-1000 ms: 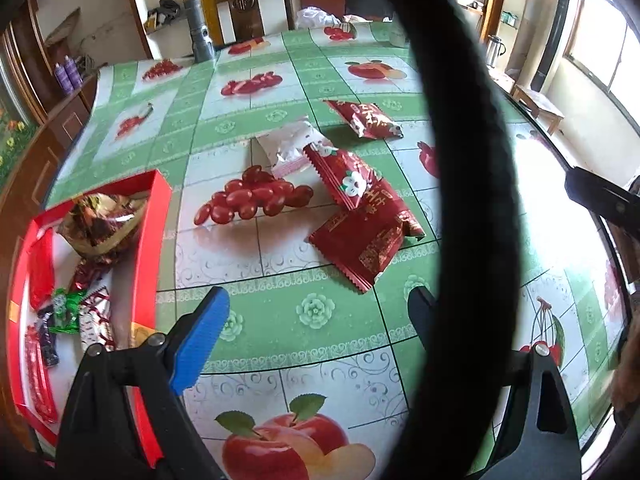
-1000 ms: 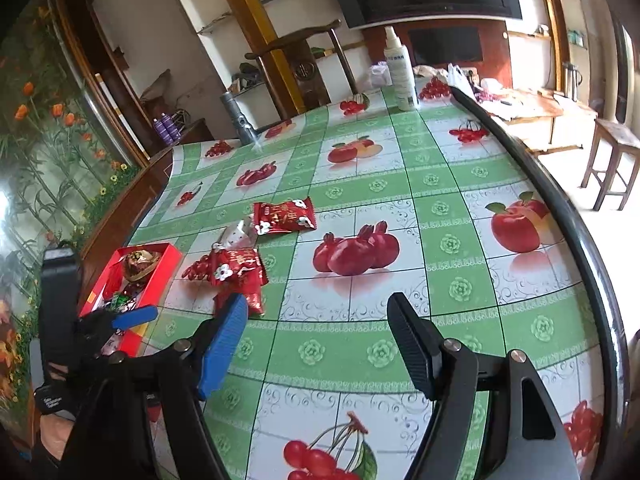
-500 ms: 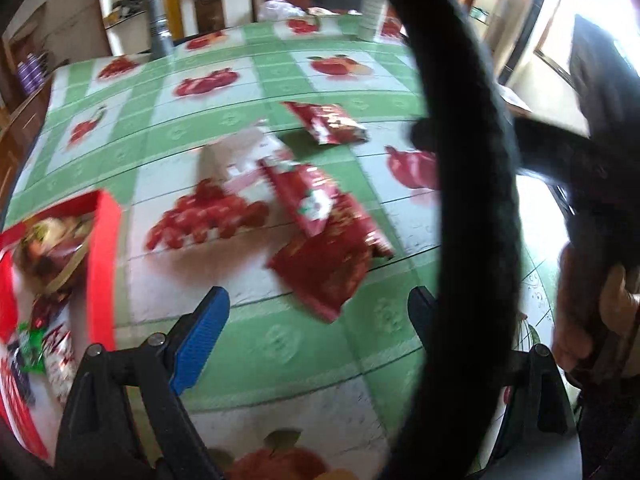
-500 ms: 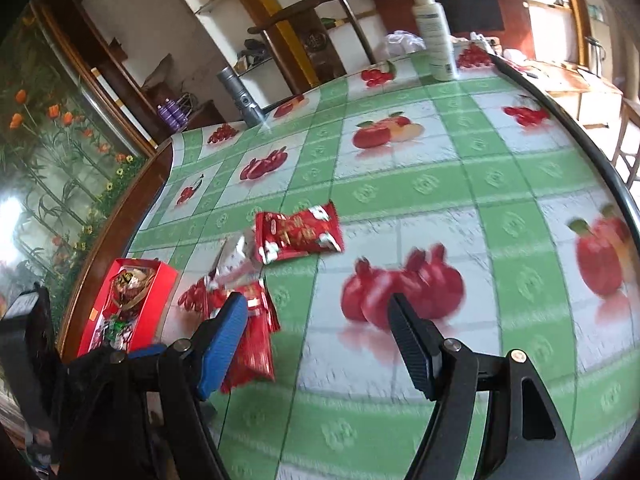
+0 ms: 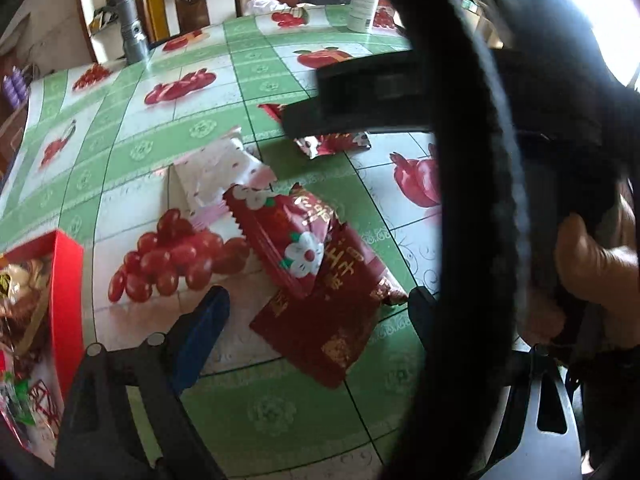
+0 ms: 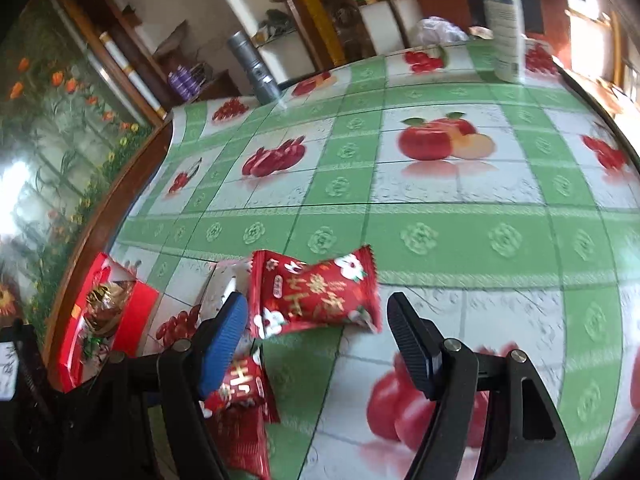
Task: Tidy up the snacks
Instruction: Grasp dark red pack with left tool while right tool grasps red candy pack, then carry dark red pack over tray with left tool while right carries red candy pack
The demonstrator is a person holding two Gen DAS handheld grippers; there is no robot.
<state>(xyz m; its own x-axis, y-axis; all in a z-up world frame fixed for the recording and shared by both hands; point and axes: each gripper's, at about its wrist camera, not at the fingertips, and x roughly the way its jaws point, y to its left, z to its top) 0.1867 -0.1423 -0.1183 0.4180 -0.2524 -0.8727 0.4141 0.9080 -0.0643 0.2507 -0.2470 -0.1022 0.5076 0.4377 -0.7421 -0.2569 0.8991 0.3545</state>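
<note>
Two tools hang spread over the table [image 6: 440, 232], neither pinching anything. The left tool [image 5: 316, 312] frames two overlapping red snack packets [image 5: 316, 280]; the right tool [image 6: 316, 320] frames another red packet [image 6: 316, 296]. Further left sits the red box [image 6: 100, 320].

We hold the left gripper [image 5: 316, 308] tilted steeply down, its jaws spread wide with nothing pressed between them. Our right gripper [image 6: 316, 320] also points down, jaws apart. At three o'clock from the left gripper, our right hand [image 5: 592, 264] grasps its handle.
</note>
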